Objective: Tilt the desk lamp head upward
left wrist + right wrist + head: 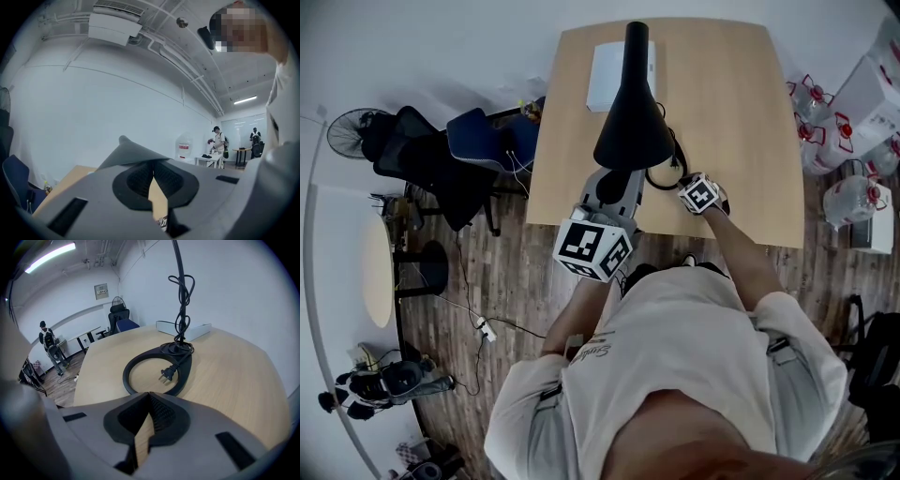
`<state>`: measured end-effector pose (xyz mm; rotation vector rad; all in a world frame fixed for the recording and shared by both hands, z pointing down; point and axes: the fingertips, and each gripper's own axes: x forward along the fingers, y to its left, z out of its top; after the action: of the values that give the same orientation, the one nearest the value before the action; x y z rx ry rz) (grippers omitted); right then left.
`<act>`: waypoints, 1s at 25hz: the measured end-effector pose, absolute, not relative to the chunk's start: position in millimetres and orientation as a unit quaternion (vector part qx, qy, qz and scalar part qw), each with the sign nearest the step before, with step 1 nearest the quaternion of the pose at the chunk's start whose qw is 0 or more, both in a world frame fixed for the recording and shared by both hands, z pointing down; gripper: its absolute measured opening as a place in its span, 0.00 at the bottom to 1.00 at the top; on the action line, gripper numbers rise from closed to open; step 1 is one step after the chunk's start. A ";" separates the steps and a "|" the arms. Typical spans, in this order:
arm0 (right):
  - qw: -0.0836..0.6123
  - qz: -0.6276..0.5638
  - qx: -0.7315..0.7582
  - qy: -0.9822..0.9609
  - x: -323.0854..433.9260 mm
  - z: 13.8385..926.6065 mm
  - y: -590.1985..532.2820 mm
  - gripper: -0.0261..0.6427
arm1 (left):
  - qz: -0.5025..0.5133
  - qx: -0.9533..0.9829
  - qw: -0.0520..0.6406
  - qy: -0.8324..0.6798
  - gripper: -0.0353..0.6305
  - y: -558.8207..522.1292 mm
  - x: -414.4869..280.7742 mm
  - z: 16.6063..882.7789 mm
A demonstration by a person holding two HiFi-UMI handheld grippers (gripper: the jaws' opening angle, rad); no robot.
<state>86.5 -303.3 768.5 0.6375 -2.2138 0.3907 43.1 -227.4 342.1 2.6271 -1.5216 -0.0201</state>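
The black desk lamp stands on the wooden table [741,112]. Its cone-shaped head [633,127] faces down over the near edge, and its stem [636,42] runs toward the far side. My left gripper [619,185] sits just below the head's rim, shut with nothing between its jaws [152,161], and points up at the wall. My right gripper [682,186] is shut and empty [149,394], low over the table in front of the lamp's ring-shaped base [140,363]. The plug [168,375] lies on the base, and the cord [182,291] is wound round the stem.
A flat white box [619,75] lies at the table's far side, also seen behind the base as the white box [197,328]. Office chairs [441,159] and a fan [352,131] stand left of the table. Water bottles [853,197] stand on the right. People stand far off in the room.
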 end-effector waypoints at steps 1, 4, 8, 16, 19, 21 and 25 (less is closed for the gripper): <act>0.390 0.154 0.251 -0.872 86.3 767.6 -303.3 0.03 | -0.010 0.865 0.052 -0.500 0.08 -227.6 43.6 338.3; 0.389 0.151 0.254 -0.872 87.0 764.5 -301.4 0.03 | -0.018 0.866 0.045 -0.497 0.08 -226.5 44.3 324.2; 0.391 0.149 0.260 -0.870 86.2 767.7 -302.4 0.03 | -0.027 0.868 0.031 -0.496 0.08 -229.7 42.7 302.7; 0.388 0.174 0.263 -0.866 87.1 771.9 -300.4 0.03 | -0.032 0.874 0.016 -0.484 0.08 -239.3 42.3 269.8; 0.386 0.166 0.268 -0.867 87.5 770.0 -302.5 0.03 | -0.029 0.876 0.014 -0.481 0.08 -241.6 43.5 260.3; 0.387 0.153 0.267 -0.869 86.6 766.5 -303.7 0.03 | -0.024 0.878 0.015 -0.478 0.08 -243.4 44.9 255.7; 0.390 0.158 0.264 -0.868 87.1 767.7 -304.7 0.03 | -0.017 0.880 0.017 -0.474 0.08 -249.1 44.5 246.0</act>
<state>87.1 -304.7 767.7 0.6710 -2.2064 0.4025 44.5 -249.1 246.0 2.7341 -1.4741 -0.0539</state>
